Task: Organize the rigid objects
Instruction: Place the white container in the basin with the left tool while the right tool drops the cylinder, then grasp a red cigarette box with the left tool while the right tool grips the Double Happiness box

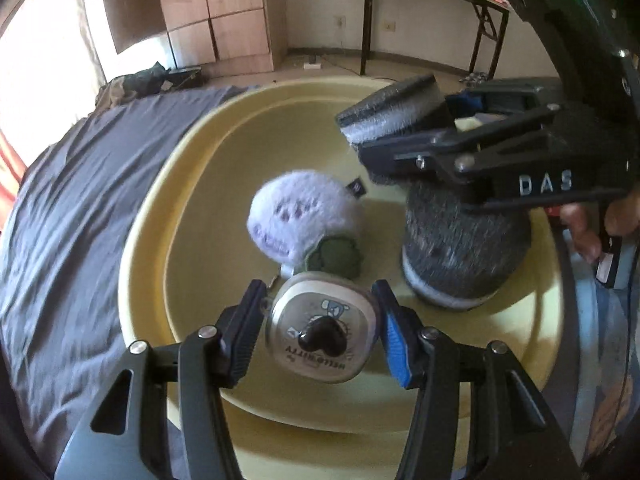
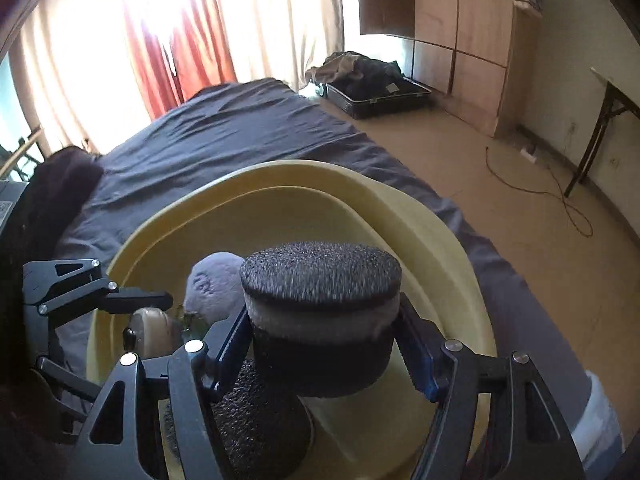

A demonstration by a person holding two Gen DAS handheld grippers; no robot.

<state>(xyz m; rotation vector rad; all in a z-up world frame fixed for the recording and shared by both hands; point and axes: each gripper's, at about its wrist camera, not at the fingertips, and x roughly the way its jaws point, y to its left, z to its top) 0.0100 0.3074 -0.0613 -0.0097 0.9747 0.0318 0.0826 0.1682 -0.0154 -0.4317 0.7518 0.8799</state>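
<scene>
A pale yellow basin [image 1: 152, 240] lies on a bed with a dark grey sheet [image 1: 68, 200]. My left gripper [image 1: 320, 332] is shut on a small cream Hello Kitty case [image 1: 324, 338], held over the basin's near side. My right gripper [image 2: 324, 340] is shut on a round dark grey sponge-like puck [image 2: 320, 280], held above the basin; the puck also shows in the left wrist view [image 1: 392, 108]. A second grey puck [image 1: 460, 248] stands in the basin below it. A lilac plush with a green part [image 1: 300, 216] lies in the basin's middle.
The basin [image 2: 400, 208] sits near the bed's edge, with tiled floor [image 2: 520, 200] to the right. An open suitcase [image 2: 376, 96] lies on the floor by a wooden wardrobe [image 2: 460, 40]. A folding table [image 1: 432, 0] stands against the wall. Curtains [image 2: 160, 40] hang behind the bed.
</scene>
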